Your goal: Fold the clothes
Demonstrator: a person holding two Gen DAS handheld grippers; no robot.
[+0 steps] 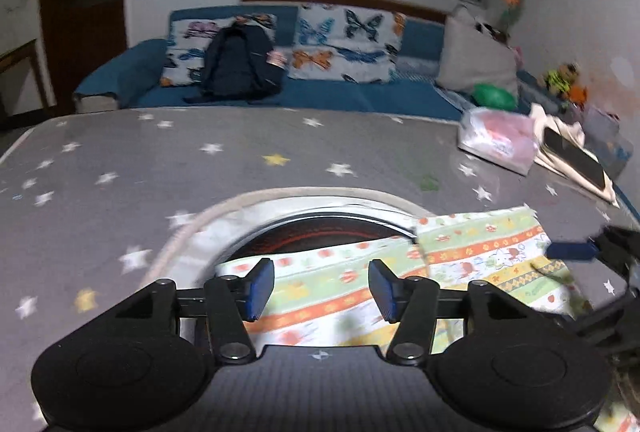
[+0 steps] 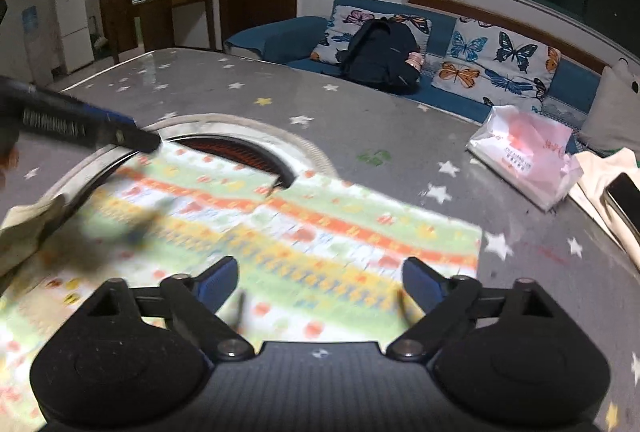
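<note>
Lying flat near the table's front edge, over a round inset: striped cloth, seemingly folded once with more folds likely remaining. Hovering above it: left gripper, jaws half apart, gripping nothing; right gripper, jaws wide, gripping nothing. Sitting toward the right edge: plastic bag holding something pink, contents unclear.
</note>
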